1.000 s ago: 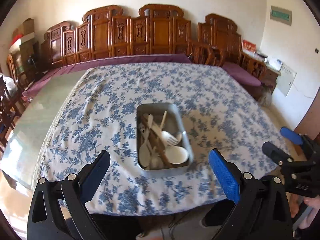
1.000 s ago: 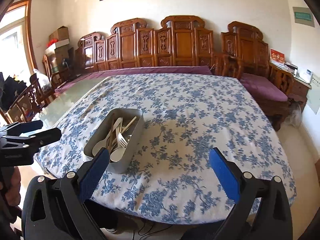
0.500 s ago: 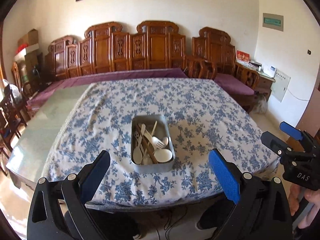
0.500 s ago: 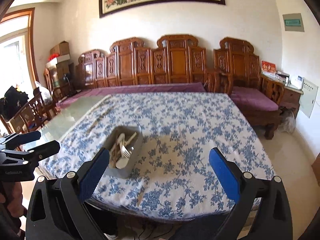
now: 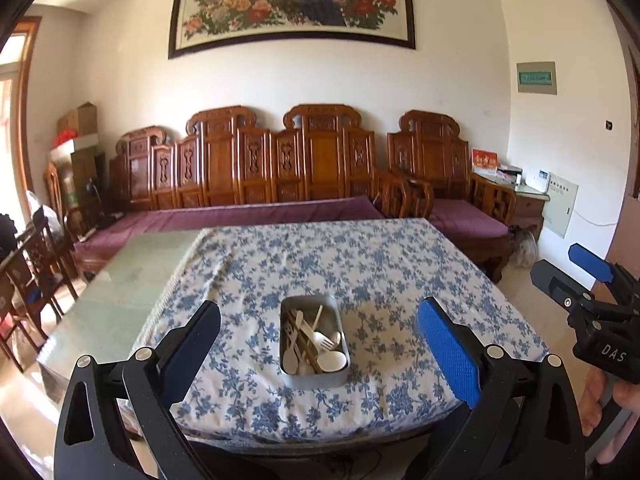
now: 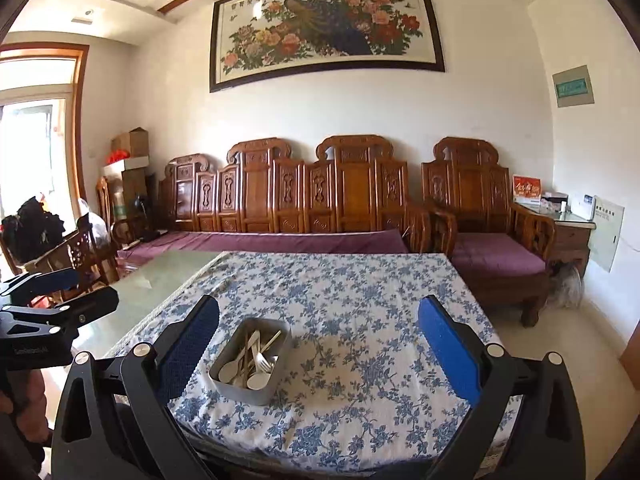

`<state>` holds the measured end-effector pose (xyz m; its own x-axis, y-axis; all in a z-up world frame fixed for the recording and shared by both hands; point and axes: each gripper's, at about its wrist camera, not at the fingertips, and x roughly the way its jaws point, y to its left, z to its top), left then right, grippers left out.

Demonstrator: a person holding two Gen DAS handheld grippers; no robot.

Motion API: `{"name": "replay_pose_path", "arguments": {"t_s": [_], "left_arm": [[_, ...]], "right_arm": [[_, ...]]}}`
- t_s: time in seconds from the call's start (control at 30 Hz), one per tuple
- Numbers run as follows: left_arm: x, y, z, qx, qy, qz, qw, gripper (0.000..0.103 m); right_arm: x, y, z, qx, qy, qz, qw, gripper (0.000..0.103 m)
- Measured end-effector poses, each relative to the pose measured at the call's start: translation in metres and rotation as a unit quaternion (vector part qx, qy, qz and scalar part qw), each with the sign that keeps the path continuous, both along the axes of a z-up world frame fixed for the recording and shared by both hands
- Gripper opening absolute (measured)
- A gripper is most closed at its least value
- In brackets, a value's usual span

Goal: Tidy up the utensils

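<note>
Both grippers have pulled back from the metal tray (image 5: 314, 376), apparently rising too; the tray now sits farther off.

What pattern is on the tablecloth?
Blue flowers on white tablecloth, clearest in the left wrist view.

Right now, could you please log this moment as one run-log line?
left hand-held gripper: open, empty | right hand-held gripper: open, empty | grey metal tray: holds pale utensils, on floral tablecloth

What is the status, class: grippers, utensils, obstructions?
Left gripper open, empty. Right gripper open, empty. Utensils piled in metal tray on floral tablecloth. Nothing blocking the tray.
</note>
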<state>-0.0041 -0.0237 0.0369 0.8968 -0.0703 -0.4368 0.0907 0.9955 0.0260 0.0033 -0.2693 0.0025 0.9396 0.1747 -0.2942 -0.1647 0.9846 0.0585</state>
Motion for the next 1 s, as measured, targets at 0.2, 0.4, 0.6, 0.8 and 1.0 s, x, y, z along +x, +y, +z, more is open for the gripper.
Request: {"name": "replay_pose_path", "arguments": {"t_s": [0.2,0.4,0.6,0.8,1.0], "left_arm": [[-0.011,-0.002,0.006,0.007,-0.015,0.007,0.9998,0.095],[-0.012,0.003,0.005,0.000,-0.016,0.013,0.9998,0.095],[-0.012,0.003,0.004,-0.002,-0.015,0.014,0.9998,0.095],[-0.011,0.002,0.004,-0.001,-0.017,0.014,0.9997,0.095],[-0.014,0.003,0.004,-0.001,-0.022,0.013,0.9997,0.095]], "right_arm": [[-0.009,-0.002,0.009,0.001,-0.012,-0.002,1.000,0.100],[-0.009,-0.002,0.009,0.000,-0.015,-0.004,1.000,0.100],[-0.010,-0.002,0.010,0.000,-0.014,-0.004,1.000,0.100],[-0.010,-0.002,0.010,0.000,-0.014,-0.002,1.000,0.100],[-0.011,-0.001,0.012,0.002,-0.013,0.000,1.000,0.100]]}}
